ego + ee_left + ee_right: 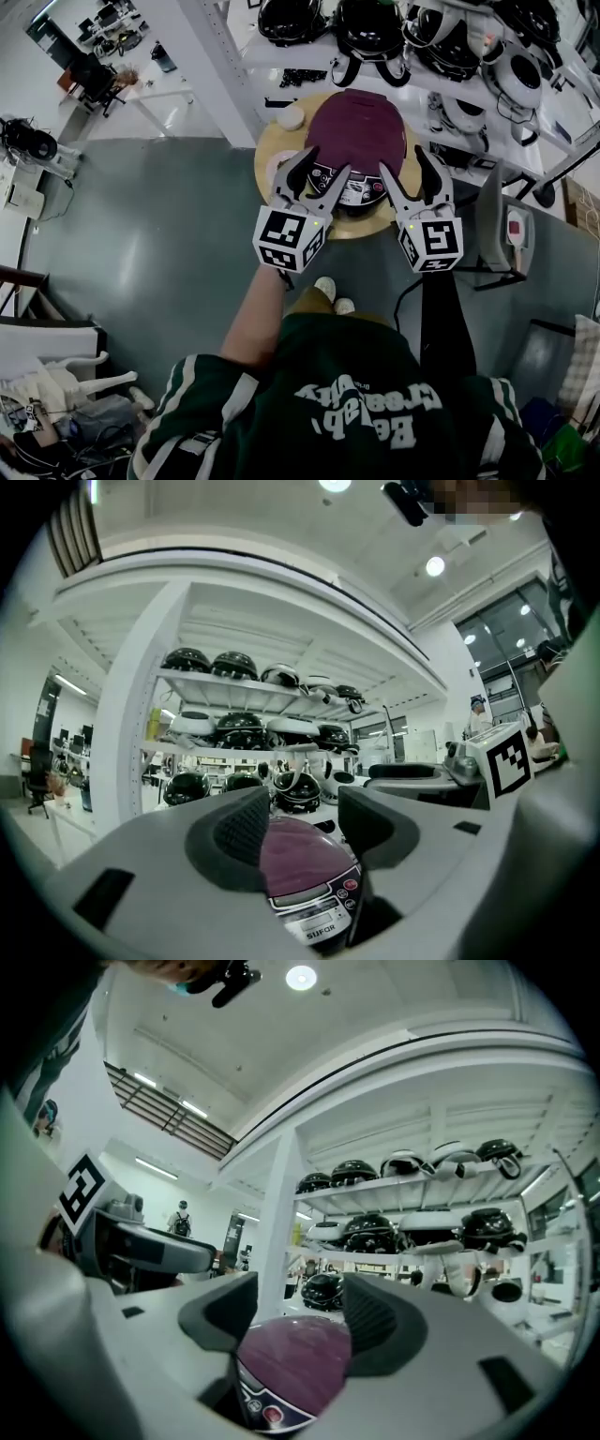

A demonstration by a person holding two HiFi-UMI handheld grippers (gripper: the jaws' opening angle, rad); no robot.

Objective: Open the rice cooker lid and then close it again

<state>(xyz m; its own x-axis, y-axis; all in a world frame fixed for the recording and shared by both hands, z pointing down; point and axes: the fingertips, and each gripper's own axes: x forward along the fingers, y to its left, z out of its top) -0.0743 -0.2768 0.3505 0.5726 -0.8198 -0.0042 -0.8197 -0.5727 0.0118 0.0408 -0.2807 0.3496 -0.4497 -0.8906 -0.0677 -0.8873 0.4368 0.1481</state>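
Maroon and glossy, the rice cooker (354, 141) sits on the round wooden tabletop (265, 169) straight ahead of you, with its control panel (352, 190) turned your way. Its lid (356, 127) lies flat and shut. From this alone you cannot say whether the opening is yet to come or the closing is already done; either way, nothing is touching the lid now. Your left tongs (326, 165) and right tongs (403, 163) hang side by side over the near edge of the cooker, each pointing level at it. Both have their pads spread apart with only air between them, and the cooker shows through each gap from well behind. If the lid has not been opened, the release at the front is probably what you need to reach first. A small white round object (291, 117) shares the tabletop just left of the cooker. Beyond stand white shelves (234, 694) stacked with black and white helmets (370, 23), and a plain grey floor (141, 244) spreads out below in a bright, high-ceilinged workroom.
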